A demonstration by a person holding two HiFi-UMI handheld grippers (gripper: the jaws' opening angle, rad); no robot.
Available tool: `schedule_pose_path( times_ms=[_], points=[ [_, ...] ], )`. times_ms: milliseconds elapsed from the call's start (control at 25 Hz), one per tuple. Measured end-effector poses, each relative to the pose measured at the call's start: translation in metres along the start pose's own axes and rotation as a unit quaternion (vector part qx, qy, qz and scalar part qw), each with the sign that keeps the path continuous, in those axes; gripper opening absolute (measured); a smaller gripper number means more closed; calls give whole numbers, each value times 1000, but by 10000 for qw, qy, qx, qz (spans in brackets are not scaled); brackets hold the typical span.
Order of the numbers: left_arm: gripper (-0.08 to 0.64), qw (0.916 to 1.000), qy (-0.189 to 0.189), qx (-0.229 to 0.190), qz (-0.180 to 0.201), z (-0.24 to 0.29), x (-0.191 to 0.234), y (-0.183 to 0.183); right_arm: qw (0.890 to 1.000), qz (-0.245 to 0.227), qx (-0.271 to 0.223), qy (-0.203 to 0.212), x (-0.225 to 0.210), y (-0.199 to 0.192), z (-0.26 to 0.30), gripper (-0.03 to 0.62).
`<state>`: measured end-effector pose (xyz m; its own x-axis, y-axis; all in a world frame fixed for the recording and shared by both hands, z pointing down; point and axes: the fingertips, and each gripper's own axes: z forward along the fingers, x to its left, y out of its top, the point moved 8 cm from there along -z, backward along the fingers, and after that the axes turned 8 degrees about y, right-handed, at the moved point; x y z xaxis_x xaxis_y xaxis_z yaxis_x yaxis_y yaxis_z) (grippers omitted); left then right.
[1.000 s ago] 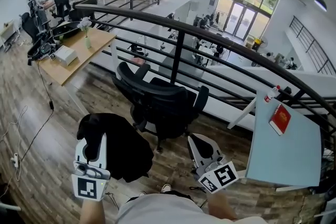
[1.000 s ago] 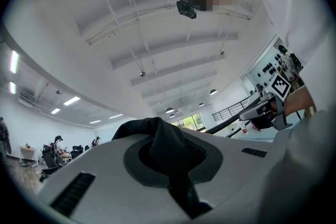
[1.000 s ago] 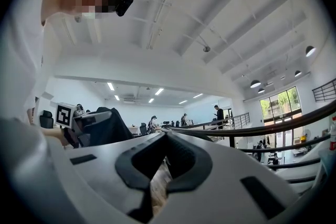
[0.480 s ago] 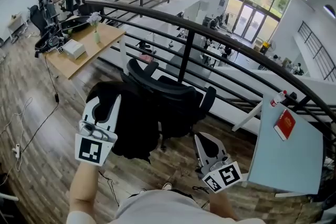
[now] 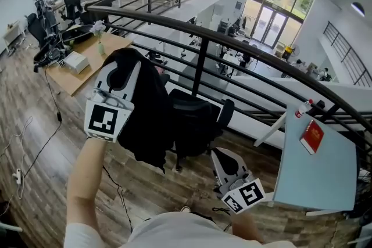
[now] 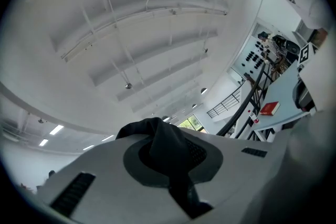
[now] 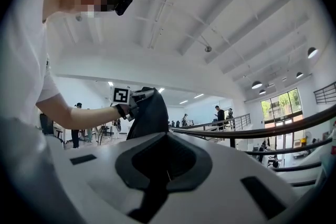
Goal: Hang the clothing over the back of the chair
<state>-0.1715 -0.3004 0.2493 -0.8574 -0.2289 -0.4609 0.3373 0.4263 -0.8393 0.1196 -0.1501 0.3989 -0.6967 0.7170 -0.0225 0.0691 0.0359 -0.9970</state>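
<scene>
A black garment (image 5: 148, 119) hangs from my left gripper (image 5: 121, 71), which is shut on its top edge and held up high at the left. The cloth drapes down in front of the black office chair (image 5: 197, 116) and hides the chair's back and left side. In the left gripper view a fold of the garment (image 6: 157, 134) sits pinched in the left gripper (image 6: 168, 161). My right gripper (image 5: 224, 161) hangs low in front of the chair, shut and empty. The right gripper view shows the right gripper (image 7: 163, 165), with the left gripper (image 7: 137, 99) and the garment (image 7: 149, 118) beyond.
A curved black railing (image 5: 232, 43) runs right behind the chair. A wooden desk (image 5: 81, 64) stands at the left. At the right is a pale blue table (image 5: 317, 177) with a red book (image 5: 311, 136) and a bottle (image 5: 300, 107). Cables (image 5: 35, 154) lie on the wooden floor.
My left gripper has risen and swung right toward the chair, carrying the black garment up with it. The right gripper has stayed where it was.
</scene>
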Motion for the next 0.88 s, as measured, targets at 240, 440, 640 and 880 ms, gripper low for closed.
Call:
schedule_pose_path(
  times_ms=[240,440,640,880],
  points=[
    [37,9972,-406,144,605,69,-15,5,10000,47,19,-46,-1,-1,-3,15],
    [38,9985,-318,90,433,97,4,15,9996,84,42,-277,-10,-7,-12,15],
    [37,9984,-262,-251,429,124,17,49,9990,97,27,-443,-13,-2,-14,15],
    [38,9983,-241,-413,329,163,16,73,9980,-2,-97,-618,-18,8,-20,15]
  ],
)
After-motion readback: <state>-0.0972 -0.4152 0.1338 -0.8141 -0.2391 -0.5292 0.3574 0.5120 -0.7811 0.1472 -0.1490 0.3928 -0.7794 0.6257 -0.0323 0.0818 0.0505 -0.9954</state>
